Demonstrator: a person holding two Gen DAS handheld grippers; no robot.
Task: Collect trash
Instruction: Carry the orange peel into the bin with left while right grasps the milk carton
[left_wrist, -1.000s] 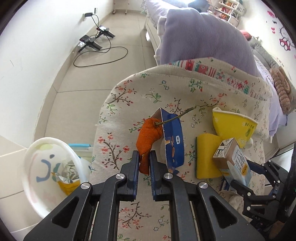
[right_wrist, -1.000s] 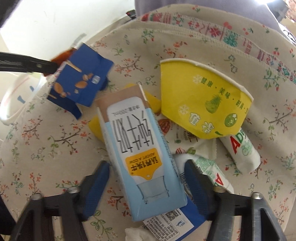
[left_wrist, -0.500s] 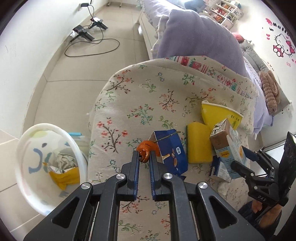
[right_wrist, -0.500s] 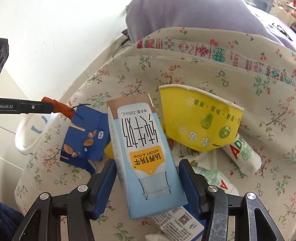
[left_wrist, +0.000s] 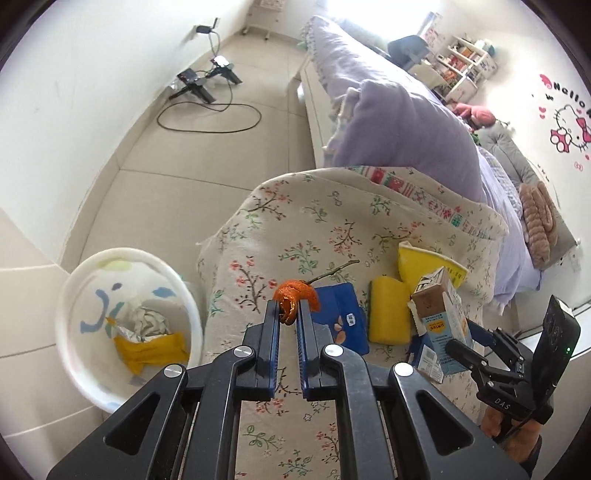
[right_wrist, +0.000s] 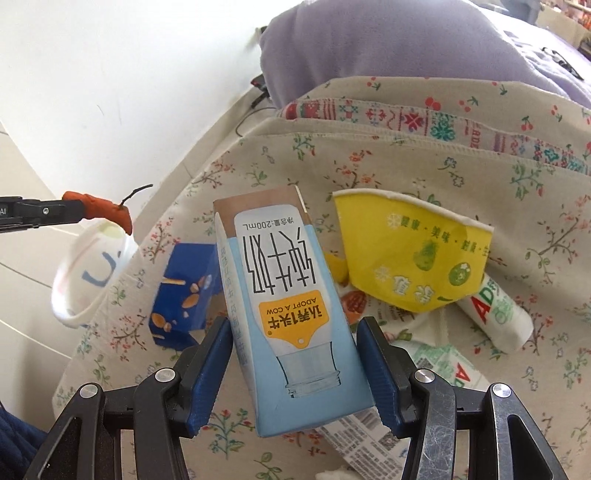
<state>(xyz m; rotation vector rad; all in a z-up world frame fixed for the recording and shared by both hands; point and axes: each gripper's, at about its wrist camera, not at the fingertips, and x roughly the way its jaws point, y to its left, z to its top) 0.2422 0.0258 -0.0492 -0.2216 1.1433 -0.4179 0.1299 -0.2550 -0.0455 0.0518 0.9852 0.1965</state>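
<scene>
My left gripper (left_wrist: 287, 308) is shut on an orange peel (left_wrist: 295, 293) with a thin twig, held above the floral cloth; it also shows in the right wrist view (right_wrist: 107, 208). My right gripper (right_wrist: 295, 332) is shut on a light blue milk carton (right_wrist: 291, 302), lifted off the cloth; the carton also shows in the left wrist view (left_wrist: 439, 321). A white trash bin (left_wrist: 127, 332) with wrappers inside stands on the floor left of the table. On the cloth lie a blue snack box (left_wrist: 343, 321), a yellow sponge (left_wrist: 388, 314) and a crushed yellow paper cup (right_wrist: 410, 254).
A white tube (right_wrist: 498, 314) and printed wrappers (right_wrist: 436, 365) lie on the floral tablecloth (left_wrist: 314, 229). A bed with a purple blanket (left_wrist: 399, 129) stands behind the table. Cables and a stand (left_wrist: 207, 85) lie on the tiled floor by the wall.
My left gripper has lifted the orange peel up and away from the blue box, which has dropped flat onto the cloth. My right gripper has closed on the milk carton and raised it.
</scene>
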